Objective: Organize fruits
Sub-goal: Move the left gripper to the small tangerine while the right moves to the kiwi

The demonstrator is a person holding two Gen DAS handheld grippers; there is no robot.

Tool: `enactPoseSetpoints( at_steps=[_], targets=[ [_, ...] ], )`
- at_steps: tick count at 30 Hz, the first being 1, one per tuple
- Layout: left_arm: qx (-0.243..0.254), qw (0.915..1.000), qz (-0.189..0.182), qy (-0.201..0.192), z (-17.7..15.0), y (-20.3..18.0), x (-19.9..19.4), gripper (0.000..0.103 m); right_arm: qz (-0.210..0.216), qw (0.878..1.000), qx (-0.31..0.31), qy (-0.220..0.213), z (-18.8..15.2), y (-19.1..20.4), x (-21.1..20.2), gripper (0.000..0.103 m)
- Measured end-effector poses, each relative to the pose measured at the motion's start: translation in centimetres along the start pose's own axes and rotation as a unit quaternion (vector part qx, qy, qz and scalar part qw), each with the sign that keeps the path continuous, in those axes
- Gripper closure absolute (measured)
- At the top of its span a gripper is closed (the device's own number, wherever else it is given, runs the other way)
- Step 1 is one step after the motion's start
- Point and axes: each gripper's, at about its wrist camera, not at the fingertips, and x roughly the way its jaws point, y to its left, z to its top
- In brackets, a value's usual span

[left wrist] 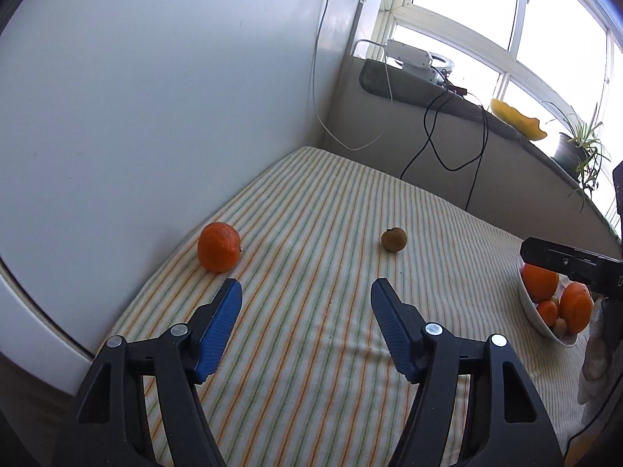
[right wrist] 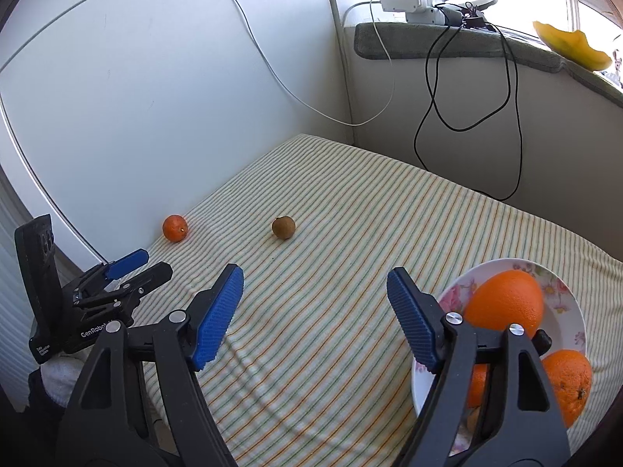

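Observation:
A tangerine (left wrist: 218, 247) lies on the striped cloth near the white wall, just beyond my left gripper's left finger; it also shows in the right wrist view (right wrist: 175, 228). A small brown fruit (left wrist: 394, 239) lies farther out, mid-cloth, and shows in the right wrist view (right wrist: 283, 227) too. A floral bowl (right wrist: 560, 299) holds several oranges (right wrist: 504, 299); it shows at the right edge of the left wrist view (left wrist: 539, 317). My left gripper (left wrist: 306, 292) is open and empty. My right gripper (right wrist: 315, 282) is open and empty, beside the bowl.
The striped cloth (left wrist: 311, 350) covers the table, with a white wall at left and a grey wall behind. Cables (right wrist: 467, 89) hang from the windowsill, which carries devices, a yellow dish (left wrist: 518, 118) and a potted plant (left wrist: 580, 148).

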Motion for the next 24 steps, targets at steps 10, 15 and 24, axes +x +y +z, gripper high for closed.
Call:
enactPoseSetpoints(
  at_steps=[10,15,24],
  targets=[
    [-0.001,0.9996,0.028,0.007,0.7,2.4,1.6,0.049,0.010,1.000,-0.012,0.022,1.0,2.0,5.6,0.040],
    [-0.002,0.9994,0.032,0.014,1.1,3.1,2.6,0.055,0.006,0.999,-0.022,0.030,1.2,2.4,7.7,0.042],
    [0.010,0.9987,0.045,0.025,1.9,3.0,4.2,0.059,0.011,0.999,-0.024,0.042,1.7,2.3,10.1,0.052]
  ],
)
